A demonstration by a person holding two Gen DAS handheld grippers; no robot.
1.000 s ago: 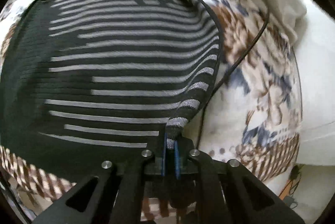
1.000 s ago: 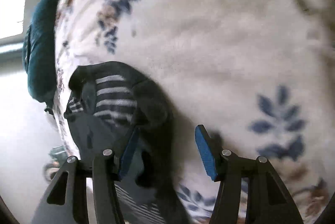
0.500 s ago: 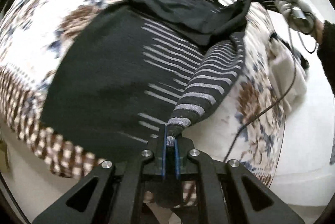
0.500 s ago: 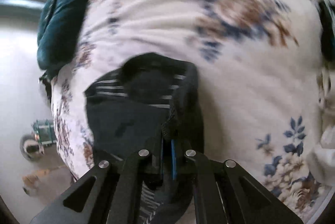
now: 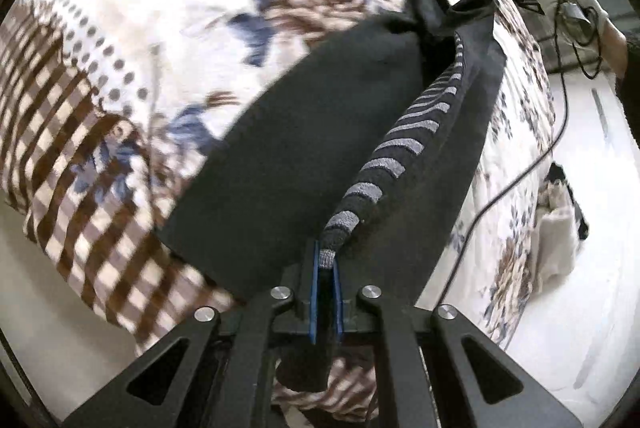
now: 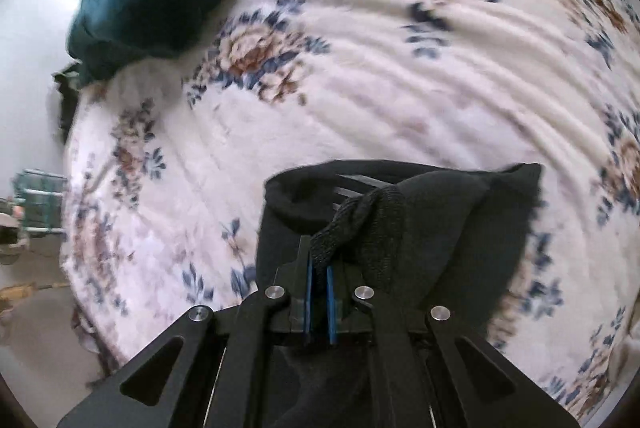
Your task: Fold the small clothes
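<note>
The left tongs (image 5: 325, 260) and right tongs (image 6: 319, 270) each pinch one end of the dark striped garment (image 5: 304, 148). It has just been lifted and pulled tight above the flowery bed (image 6: 400, 68), ready for folding.

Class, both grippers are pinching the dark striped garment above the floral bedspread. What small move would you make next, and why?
Probably lower both ends together to lay it flat. The left gripper and right gripper are each shut on the striped garment, which hangs stretched between them with one edge twisted into a roll, above the floral bedspread.
</note>
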